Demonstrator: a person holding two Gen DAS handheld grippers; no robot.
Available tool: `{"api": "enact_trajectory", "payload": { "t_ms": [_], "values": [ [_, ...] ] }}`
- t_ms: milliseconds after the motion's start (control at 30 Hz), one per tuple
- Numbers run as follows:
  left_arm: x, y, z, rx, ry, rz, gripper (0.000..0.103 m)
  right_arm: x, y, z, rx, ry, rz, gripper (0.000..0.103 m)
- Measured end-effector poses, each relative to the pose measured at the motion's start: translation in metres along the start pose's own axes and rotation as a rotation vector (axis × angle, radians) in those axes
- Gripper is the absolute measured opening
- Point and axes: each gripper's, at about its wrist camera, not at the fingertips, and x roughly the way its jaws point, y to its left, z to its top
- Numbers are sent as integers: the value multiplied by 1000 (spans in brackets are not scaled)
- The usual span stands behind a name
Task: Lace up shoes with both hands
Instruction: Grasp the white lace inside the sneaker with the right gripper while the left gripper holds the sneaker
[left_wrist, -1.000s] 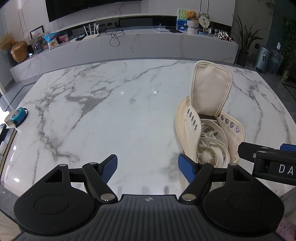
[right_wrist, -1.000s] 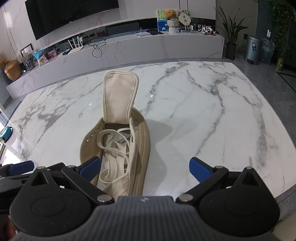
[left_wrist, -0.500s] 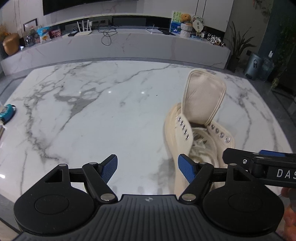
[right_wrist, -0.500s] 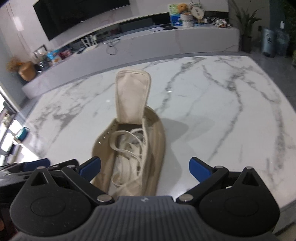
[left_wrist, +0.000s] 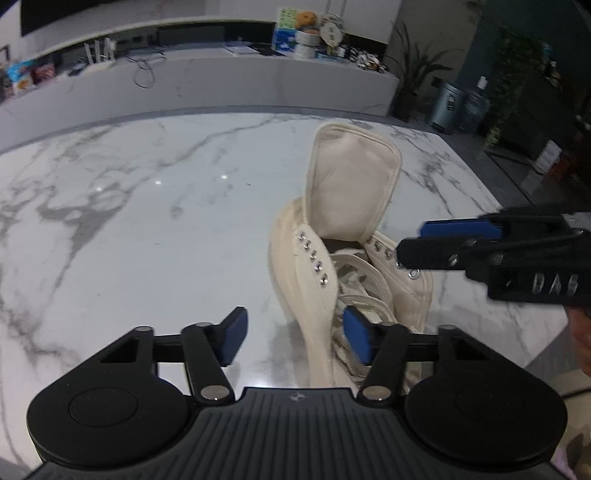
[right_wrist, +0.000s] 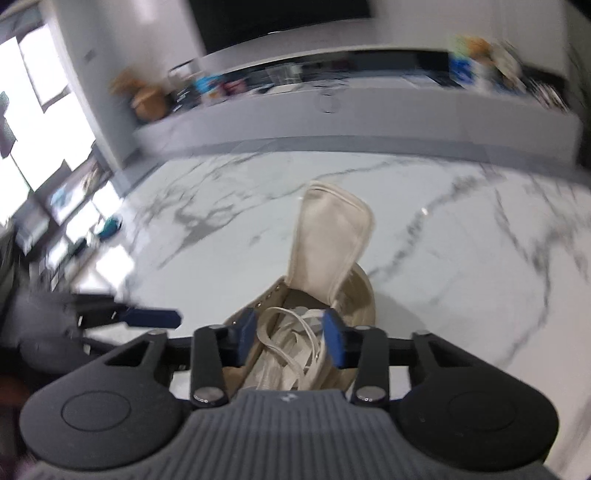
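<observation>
So there's a cream canvas high-top shoe (left_wrist: 317, 280) sitting on the white marble table (left_wrist: 147, 229), toward its near right side in the left wrist view. Its tongue (left_wrist: 351, 184) is flipped up and forward, and both rows of metal eyelets (left_wrist: 314, 258) are bare. The flat white laces (left_wrist: 362, 291) are just bunched loosely inside the shoe's opening, not threaded through anything visible.

The left tool (left_wrist: 291, 334) has its jaws about half apart, having just been closing. The shoe's near-left wall sits between its blue pads, but the pads don't seem to press on it, so nothing is gripped.

The right tool (right_wrist: 291, 341) has also just been closing, and its pads sit right over the lace pile (right_wrist: 291, 347). They frame the laces on both sides, but the right wrist view is blurry and whether they actually pinch anything can't be told. From the left wrist view it comes in sideways over the shoe's right eyelet row.

A teal tape measure (right_wrist: 109, 227) lies near the table's far-left edge.
</observation>
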Motion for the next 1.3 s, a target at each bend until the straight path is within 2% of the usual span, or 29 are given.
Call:
{"api": "enact_trajectory", "payload": {
  "t_ms": [67,133,267,367,533,700,867,933,1000,1067,1133,1300],
  "values": [
    [6,3,1,20,10,-27,32,9,4,0,-77,41,4,39],
    [10,5,2,39,16,-46,29,19,5,0,-140,88,6,39],
    [13,8,3,64,25,-81,20,32,10,1,-244,127,48,40],
    [15,12,5,61,37,-99,19,40,16,2,-306,155,56,41],
    [19,20,11,43,60,-130,19,59,20,1,-348,260,59,54],
    [22,24,14,40,64,-140,19,74,30,-3,-403,346,58,54],
    [23,25,15,36,60,-140,19,83,32,-8,-442,373,34,44],
    [23,25,15,33,58,-138,19,82,28,-9,-450,373,18,26],
    [24,24,16,33,57,-134,19,82,23,-10,-429,385,44,12],
    [24,22,16,38,57,-129,19,80,23,-12,-437,374,41,12],
    [23,20,17,46,56,-123,19,77,20,-12,-412,365,38,6],
    [13,17,20,73,29,-120,19,55,15,-6,-365,308,41,6]
  ]
}}
